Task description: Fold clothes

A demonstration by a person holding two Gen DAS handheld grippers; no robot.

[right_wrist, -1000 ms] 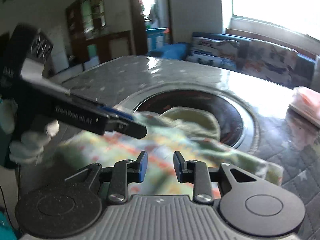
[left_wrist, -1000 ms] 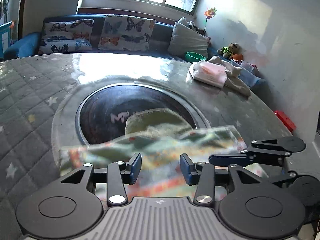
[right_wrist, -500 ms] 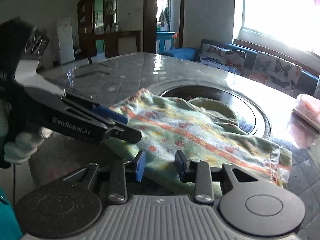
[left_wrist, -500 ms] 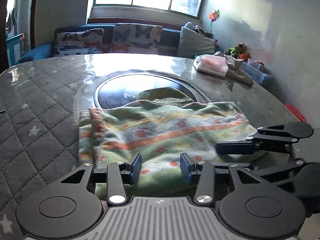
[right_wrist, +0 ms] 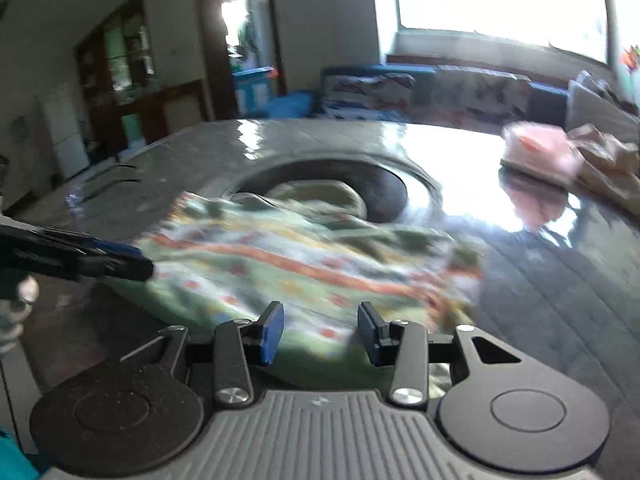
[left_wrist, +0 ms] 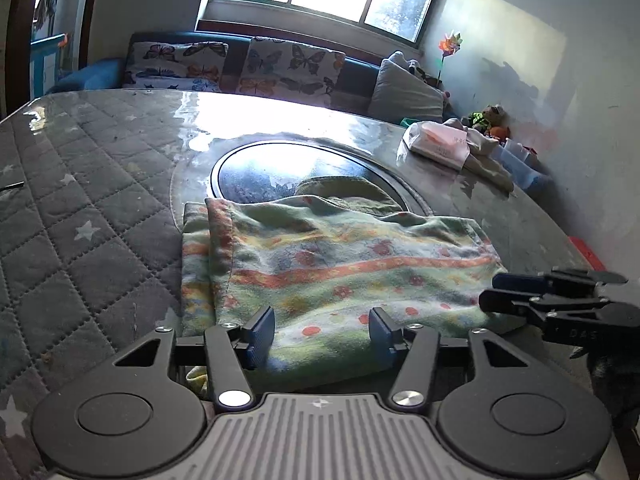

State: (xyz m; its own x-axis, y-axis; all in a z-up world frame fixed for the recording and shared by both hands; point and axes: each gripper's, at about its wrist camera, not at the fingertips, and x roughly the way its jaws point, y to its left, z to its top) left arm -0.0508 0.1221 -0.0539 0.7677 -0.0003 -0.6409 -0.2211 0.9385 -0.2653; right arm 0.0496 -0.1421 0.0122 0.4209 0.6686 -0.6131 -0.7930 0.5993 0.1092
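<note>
1. Green flannel cloth with orange stripes and red dots spread flat at centre frame in the left wrist view, on the grey quilted star-patterned bench, far edge overlapping the dark round glass inset.
2. Left edge of the cloth doubled over in a narrow strip; olive-green fabric lump lying just behind it on the inset.
3. Left claw at lower centre, blue-padded fingers spread wide, gripping nothing, near hem of the cloth lying between and under them.
4. Right claw at lower centre of the right wrist view, likewise spread apart and empty, above the cloth's near edge; view blurred.
5. Right claw also seen at right edge of the left wrist view, tips just beside the cloth's right corner.
6. Pink folded garment stack at upper right, well apart from the cloth, beside crumpled beige fabric.
7. Butterfly-print cushions on the blue sofa along the top, under the window.
</note>
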